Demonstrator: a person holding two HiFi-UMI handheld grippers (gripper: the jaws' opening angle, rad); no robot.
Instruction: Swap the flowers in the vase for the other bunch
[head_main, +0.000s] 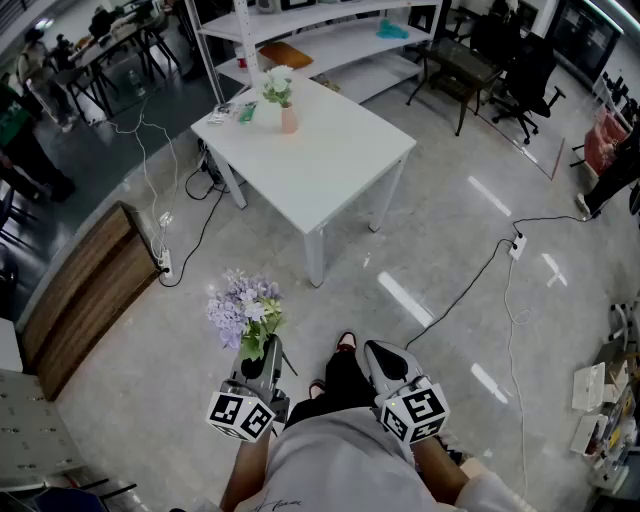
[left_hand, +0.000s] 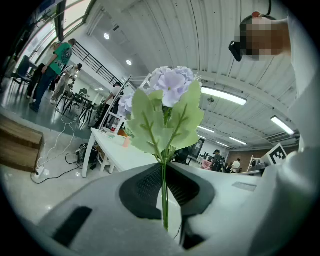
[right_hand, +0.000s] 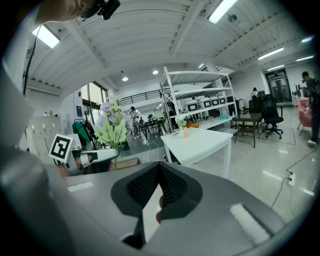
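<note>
Carrying step, I'd guess: left tool (head_main: 262, 352) pinches the purple bunch (head_main: 243, 308) by its stem, right tool (head_main: 383, 358) shut, empty. Vase (head_main: 288, 120) with white flowers (head_main: 277, 84) sits by the far corner of the worktop (head_main: 330, 165), well apart. Next: walk over, pull those out.

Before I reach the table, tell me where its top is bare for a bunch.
The white table is bare from the vase out to its near and right corners. Crowded only along the far left edge: the vase and small items beside it.
</note>
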